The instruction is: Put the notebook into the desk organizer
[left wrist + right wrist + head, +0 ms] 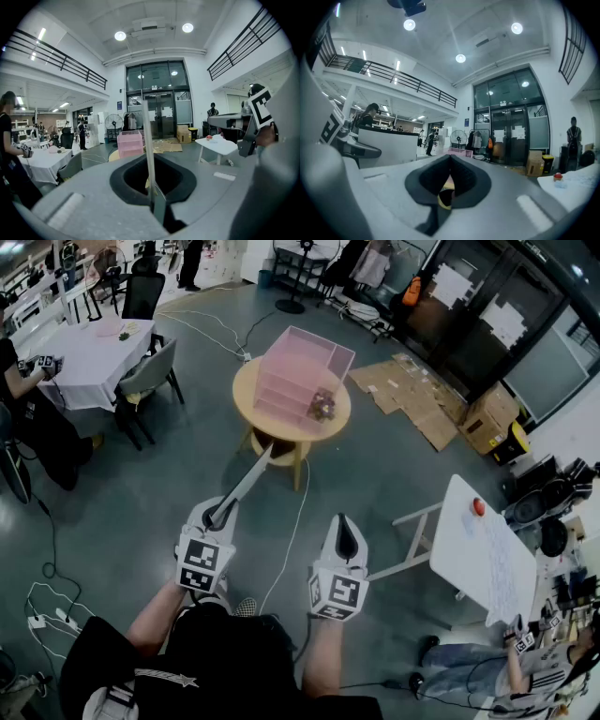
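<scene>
My left gripper (pixel 222 512) is shut on a thin pale notebook (pixel 249 478), which juts forward towards the round wooden table (pixel 246 395). In the left gripper view the notebook (pixel 149 150) shows edge-on as an upright strip rising from the closed jaws (pixel 153 199). The pink desk organizer (pixel 298 381) stands on that table, some way ahead of both grippers; it also shows small and distant (pixel 130 144). My right gripper (pixel 340 521) hangs beside the left one, shut, with nothing in it (pixel 449 164).
A white folding table (pixel 487 563) with a red object (pixel 478 507) stands at the right. Flattened cardboard (pixel 412 395) lies on the floor behind the round table. At the left are a cloth-covered table (pixel 94 357) and chairs (pixel 150 376). Cables run across the floor (pixel 291 531).
</scene>
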The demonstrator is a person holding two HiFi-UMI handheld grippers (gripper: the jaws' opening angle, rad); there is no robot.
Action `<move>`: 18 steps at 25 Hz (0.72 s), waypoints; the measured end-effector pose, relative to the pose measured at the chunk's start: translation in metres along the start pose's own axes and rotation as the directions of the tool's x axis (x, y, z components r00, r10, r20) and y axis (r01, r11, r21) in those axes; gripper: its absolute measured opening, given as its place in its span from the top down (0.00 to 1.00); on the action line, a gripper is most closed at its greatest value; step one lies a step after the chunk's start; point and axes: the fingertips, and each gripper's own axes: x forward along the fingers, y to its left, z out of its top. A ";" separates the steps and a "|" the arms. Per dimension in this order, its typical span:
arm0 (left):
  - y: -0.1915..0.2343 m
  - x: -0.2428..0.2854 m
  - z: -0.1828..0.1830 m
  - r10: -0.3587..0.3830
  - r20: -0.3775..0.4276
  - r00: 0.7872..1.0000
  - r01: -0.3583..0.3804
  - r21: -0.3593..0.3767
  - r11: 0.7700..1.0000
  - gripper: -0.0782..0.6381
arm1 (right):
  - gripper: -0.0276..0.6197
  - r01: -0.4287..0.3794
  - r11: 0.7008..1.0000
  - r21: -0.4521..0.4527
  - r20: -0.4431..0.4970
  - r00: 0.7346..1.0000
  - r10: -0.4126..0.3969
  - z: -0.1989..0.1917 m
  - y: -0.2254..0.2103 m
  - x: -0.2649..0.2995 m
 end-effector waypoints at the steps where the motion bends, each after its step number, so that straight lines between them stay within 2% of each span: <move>1: -0.001 0.000 -0.001 0.002 0.000 1.000 -0.002 -0.002 1.000 0.87 | 0.95 0.005 1.000 0.004 0.000 1.000 -0.005 -0.001 -0.001 -0.001; 11: -0.005 0.011 -0.002 0.009 -0.011 1.000 -0.009 -0.016 1.000 0.87 | 0.95 0.013 0.999 0.038 -0.024 1.000 -0.012 -0.013 -0.007 0.010; 18: 0.006 0.049 0.000 0.011 -0.020 1.000 -0.011 -0.024 1.000 0.87 | 0.95 0.029 0.998 0.047 -0.038 0.999 -0.027 -0.023 -0.024 0.045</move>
